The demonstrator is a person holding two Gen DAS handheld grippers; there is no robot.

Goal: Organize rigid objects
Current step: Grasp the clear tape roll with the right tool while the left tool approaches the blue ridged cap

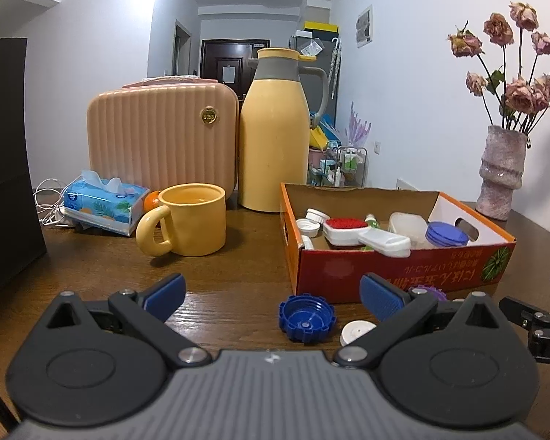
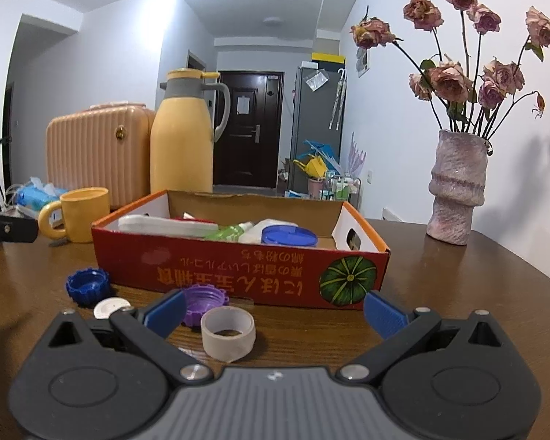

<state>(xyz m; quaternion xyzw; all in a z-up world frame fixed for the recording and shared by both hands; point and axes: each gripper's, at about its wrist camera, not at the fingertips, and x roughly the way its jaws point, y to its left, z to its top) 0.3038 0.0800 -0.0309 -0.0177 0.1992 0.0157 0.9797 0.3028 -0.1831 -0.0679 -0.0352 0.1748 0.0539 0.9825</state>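
Both sets of tongs stood wide open and empty over the wooden counter (image 2: 495,278), the left tongs (image 1: 273,293) facing the blue cap (image 1: 307,316) and the right tongs (image 2: 273,311) facing the roll of clear tape (image 2: 228,333). The loose items still lay outside, just before the near wall of the orange cardboard box (image 2: 238,271): the blue cap, a small white cap (image 1: 355,332), a purple cap (image 2: 203,304) and the tape, all crowded close together. That crowding seemed the main risk; a blue fingertip (image 2: 165,311) closing on the tape could nudge the purple cap just beside it, and the light ring could tip or roll away if pinched off-centre. The two tools also worked near each other, so they might clash over the caps. The box wall would need clearing on any lift, and its contents, a red brush (image 1: 344,229) and a blue lid (image 2: 289,236), already filled much of the floor. Open counter lay to the right, short of the pink vase (image 2: 456,190); the yellow mug (image 1: 190,218) and thermos jug (image 1: 275,135) hemmed the left.
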